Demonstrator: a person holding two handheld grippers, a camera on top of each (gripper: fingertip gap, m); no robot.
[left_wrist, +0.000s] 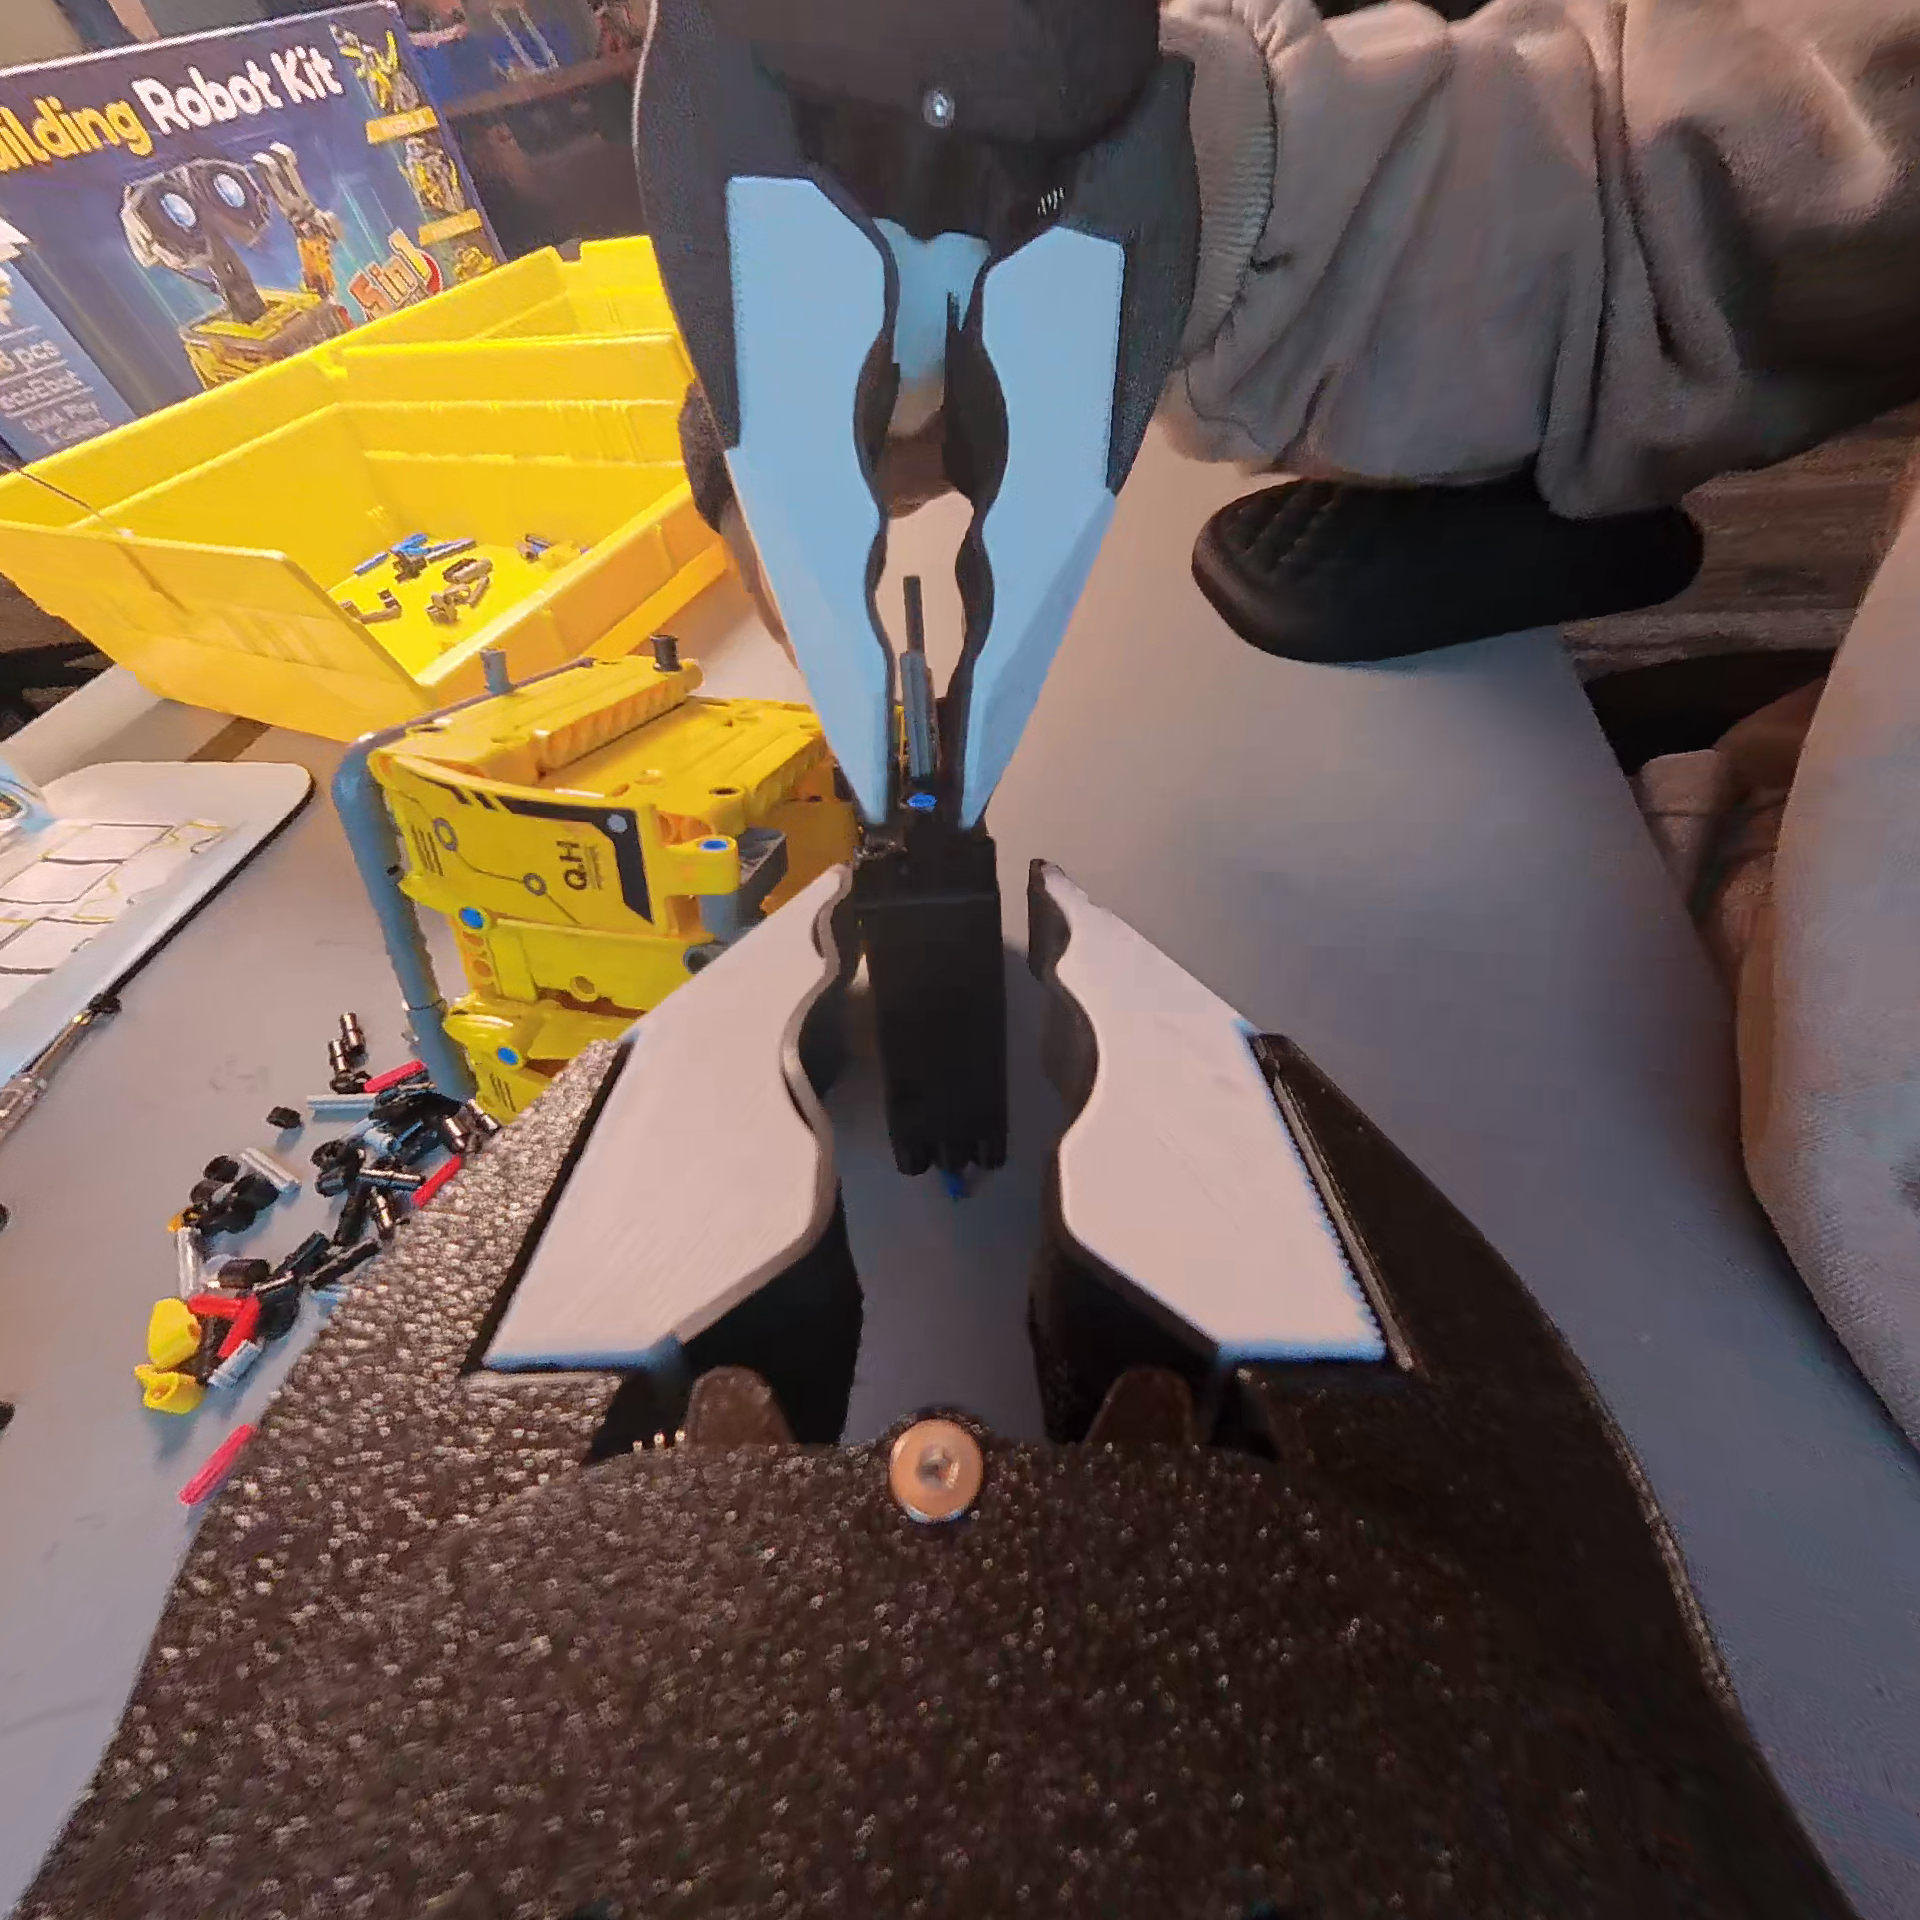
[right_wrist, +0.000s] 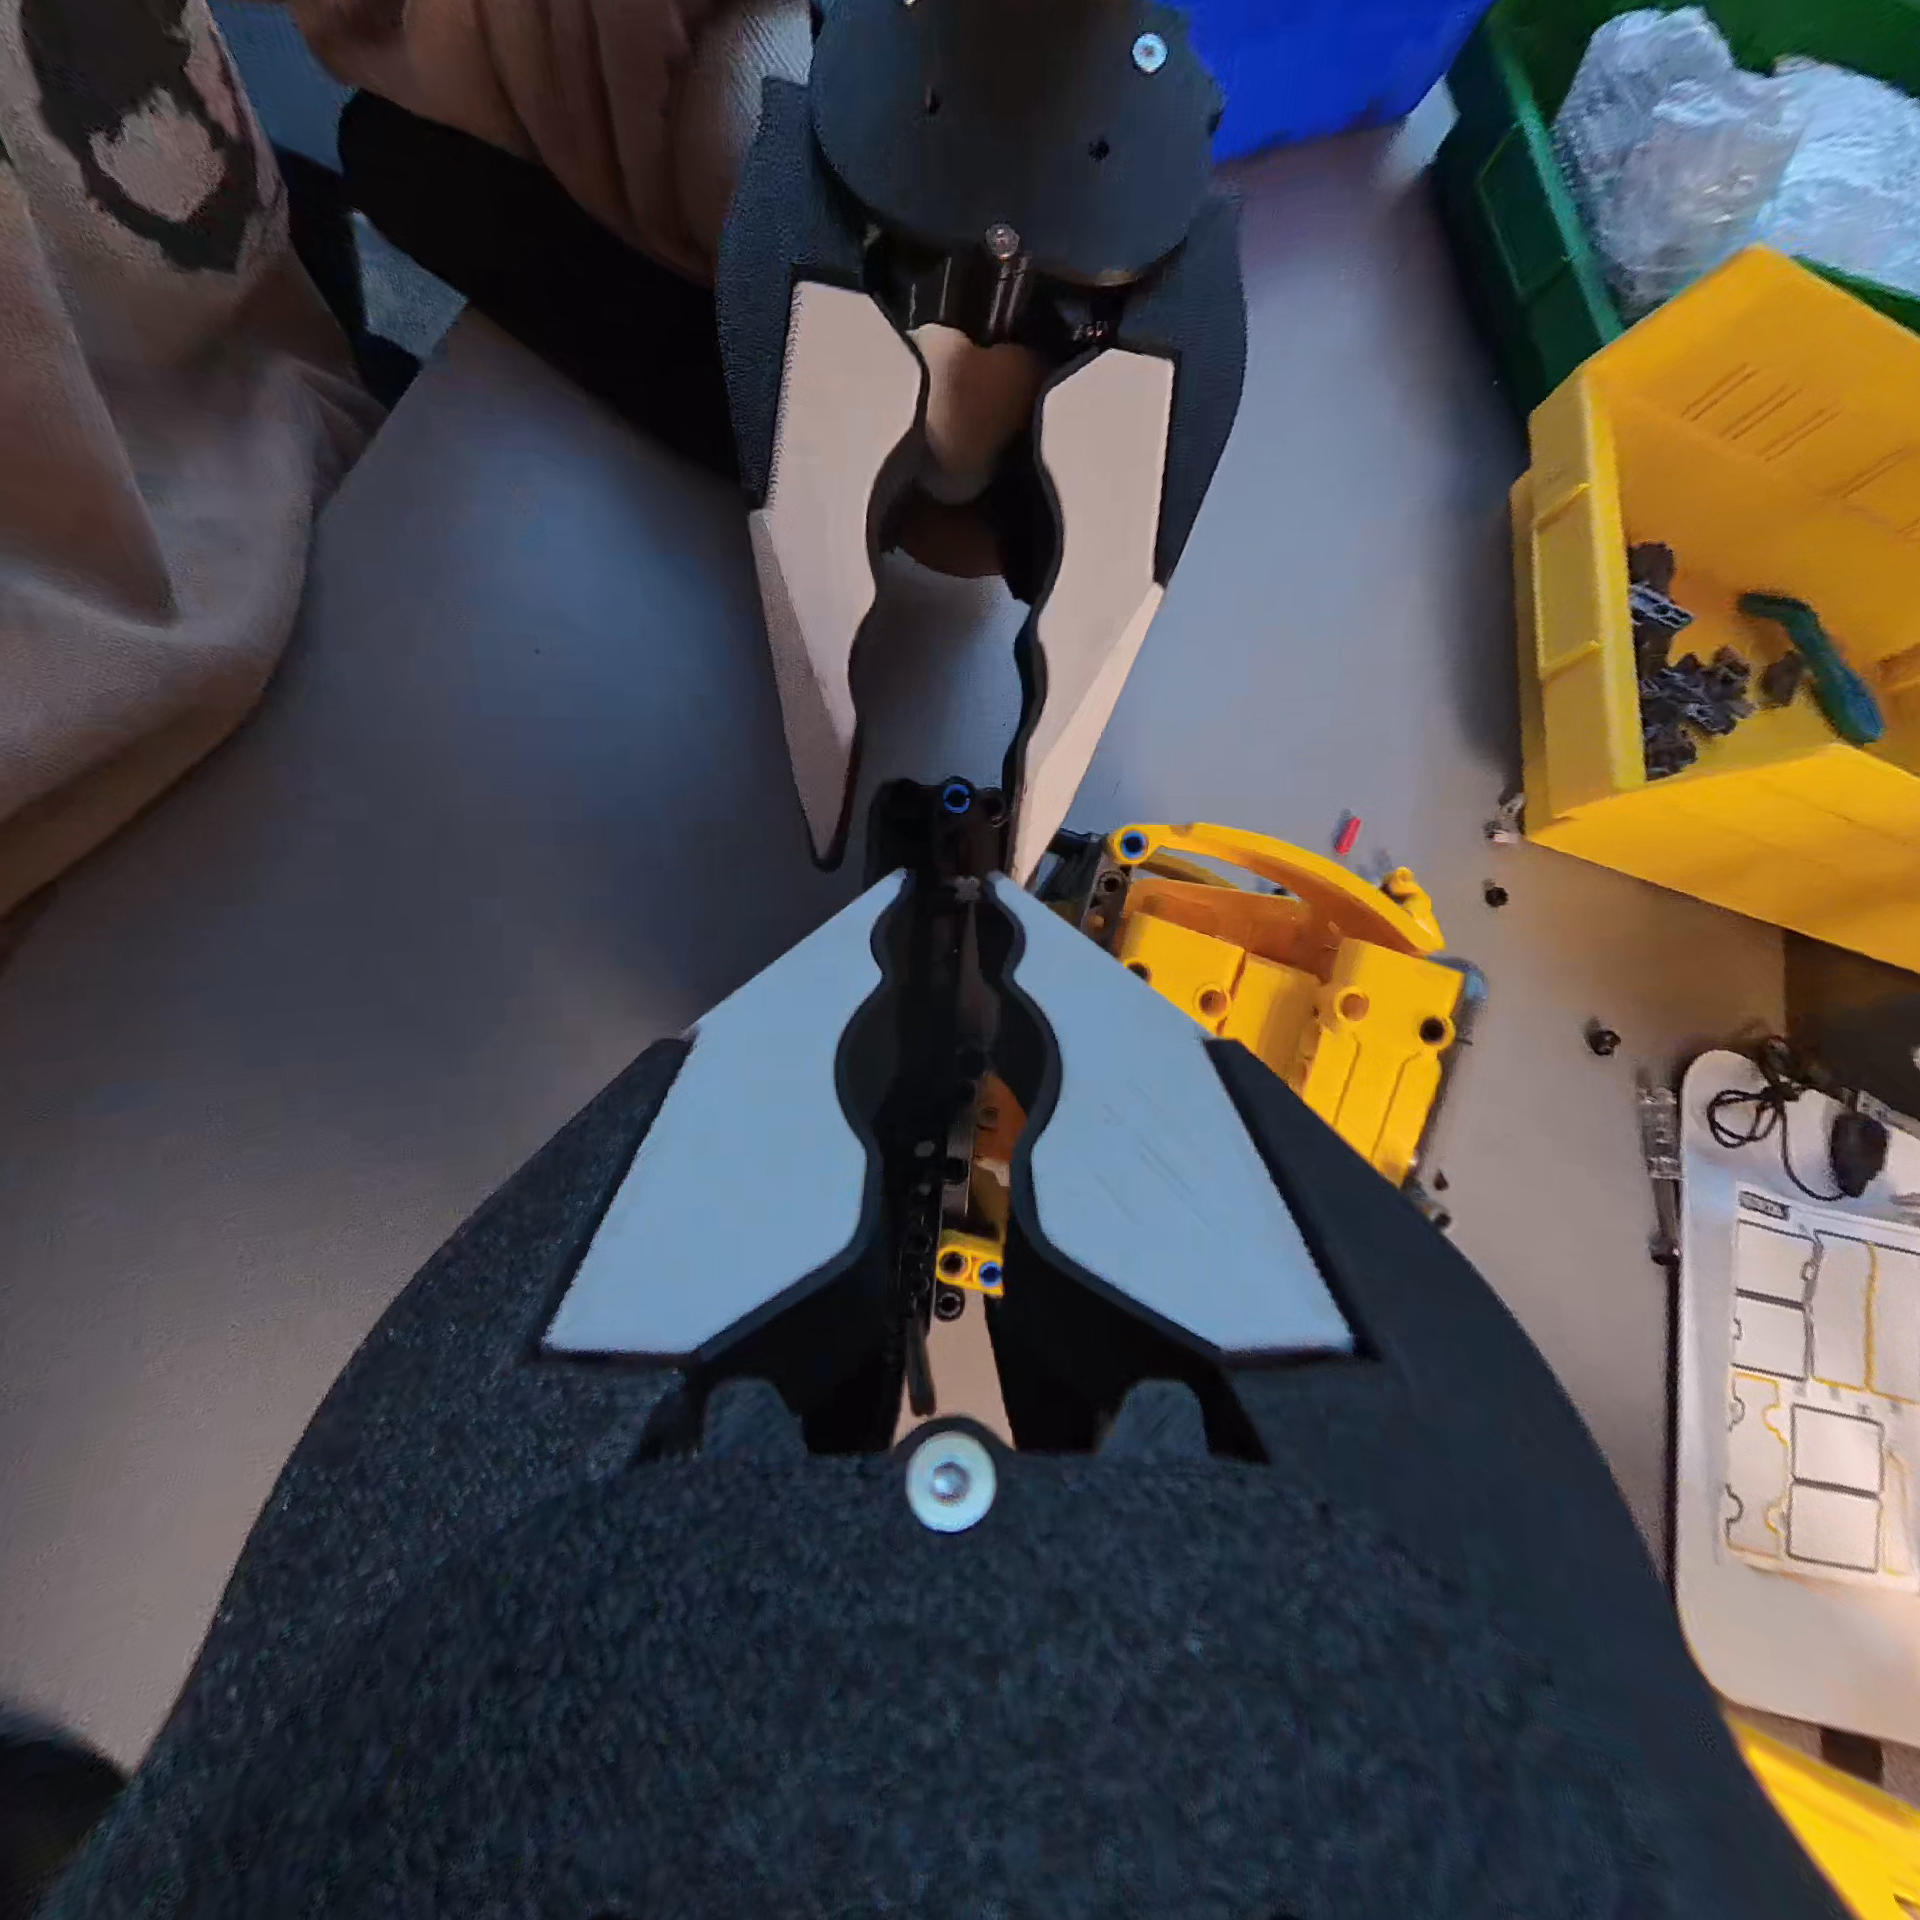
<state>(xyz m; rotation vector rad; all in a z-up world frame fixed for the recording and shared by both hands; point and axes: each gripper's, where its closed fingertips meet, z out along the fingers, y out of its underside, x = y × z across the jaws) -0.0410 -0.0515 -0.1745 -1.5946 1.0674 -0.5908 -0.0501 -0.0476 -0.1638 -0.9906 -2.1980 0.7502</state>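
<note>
The right gripper (right_wrist: 948, 883) pinched a black studded brick assembly (left_wrist: 940, 997) above the grey table (left_wrist: 1299, 935). The left gripper (left_wrist: 940, 883) stood spread around it, untouching. A yellow brick model (left_wrist: 582, 831) crowded one side; the other lay open.

- The printed box (left_wrist: 223, 197) is cut off by the frame's left and top edges.
- The loose small parts (left_wrist: 312, 1174) are too tiny to identify.
- The green bin (right_wrist: 1538, 197) is cropped at the top.
</note>
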